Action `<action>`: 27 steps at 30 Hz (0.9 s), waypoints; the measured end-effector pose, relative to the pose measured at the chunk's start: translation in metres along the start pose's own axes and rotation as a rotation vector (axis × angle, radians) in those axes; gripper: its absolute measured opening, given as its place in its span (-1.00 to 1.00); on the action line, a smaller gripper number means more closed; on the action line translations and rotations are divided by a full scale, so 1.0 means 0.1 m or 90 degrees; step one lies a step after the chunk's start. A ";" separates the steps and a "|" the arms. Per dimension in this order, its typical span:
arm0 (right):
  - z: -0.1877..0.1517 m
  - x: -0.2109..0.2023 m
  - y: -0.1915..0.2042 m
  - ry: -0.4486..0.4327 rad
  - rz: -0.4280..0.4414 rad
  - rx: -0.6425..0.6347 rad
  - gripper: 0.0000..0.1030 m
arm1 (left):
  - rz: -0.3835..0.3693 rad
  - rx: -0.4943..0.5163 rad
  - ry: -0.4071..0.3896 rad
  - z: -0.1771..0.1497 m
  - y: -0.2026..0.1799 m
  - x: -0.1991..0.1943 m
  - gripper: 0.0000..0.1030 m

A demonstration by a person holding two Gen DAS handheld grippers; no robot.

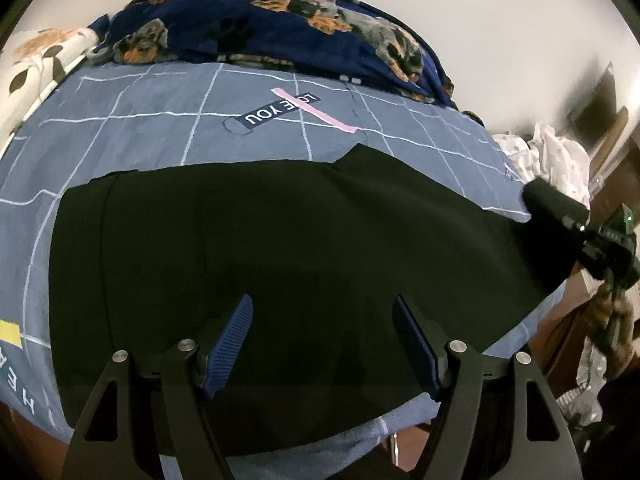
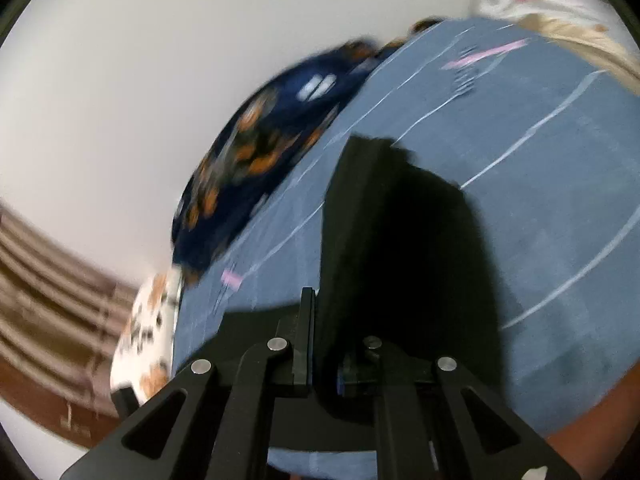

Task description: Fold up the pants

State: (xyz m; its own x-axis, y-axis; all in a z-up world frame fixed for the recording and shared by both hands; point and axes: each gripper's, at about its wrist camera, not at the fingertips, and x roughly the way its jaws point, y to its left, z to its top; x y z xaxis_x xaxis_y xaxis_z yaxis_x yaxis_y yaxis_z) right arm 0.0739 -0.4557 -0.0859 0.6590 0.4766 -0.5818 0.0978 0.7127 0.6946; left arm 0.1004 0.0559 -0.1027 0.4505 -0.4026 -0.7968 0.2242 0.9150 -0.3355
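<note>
pants (image 1: 280, 248): black, spread flat at bed's (image 1: 160, 128) near edge
left claw (image 1: 322, 340): jaws apart, hovering above fabric
right claw (image 2: 320, 344): clamped on lifted pants edge (image 2: 360, 240)
handling: judged soft, light, limp; best gripped at hems or corners

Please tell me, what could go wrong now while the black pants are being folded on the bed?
1. The right gripper pinches only an edge of the black pants, so the cloth may slip out as it is lifted.
2. The left gripper is open above the pants and pins nothing, so the whole garment could drag across the blue sheet instead of folding.
</note>
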 end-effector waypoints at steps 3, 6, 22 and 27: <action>-0.26 0.38 0.28 0.059 -0.003 -0.041 -0.81 | -0.006 -0.005 0.000 -0.01 0.02 -0.01 0.41; -0.47 0.64 0.42 0.101 -0.001 -0.054 -0.81 | -0.012 -0.002 0.007 -0.02 0.00 0.01 0.41; -0.83 1.04 0.69 0.158 -0.032 -0.143 -0.79 | -0.028 0.025 0.045 -0.06 -0.13 0.14 0.41; -0.91 1.14 0.76 0.173 -0.025 -0.158 -0.68 | -0.027 0.023 0.055 -0.08 -0.13 0.17 0.41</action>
State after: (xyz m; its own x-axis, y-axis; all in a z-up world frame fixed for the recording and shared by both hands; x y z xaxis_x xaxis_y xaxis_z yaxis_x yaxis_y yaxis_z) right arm 0.0887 -0.2997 -0.1382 0.4328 0.5424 -0.7201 -0.0865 0.8201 0.5657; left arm 0.0985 0.0369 -0.1155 0.3644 -0.4362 -0.8228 0.2734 0.8947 -0.3532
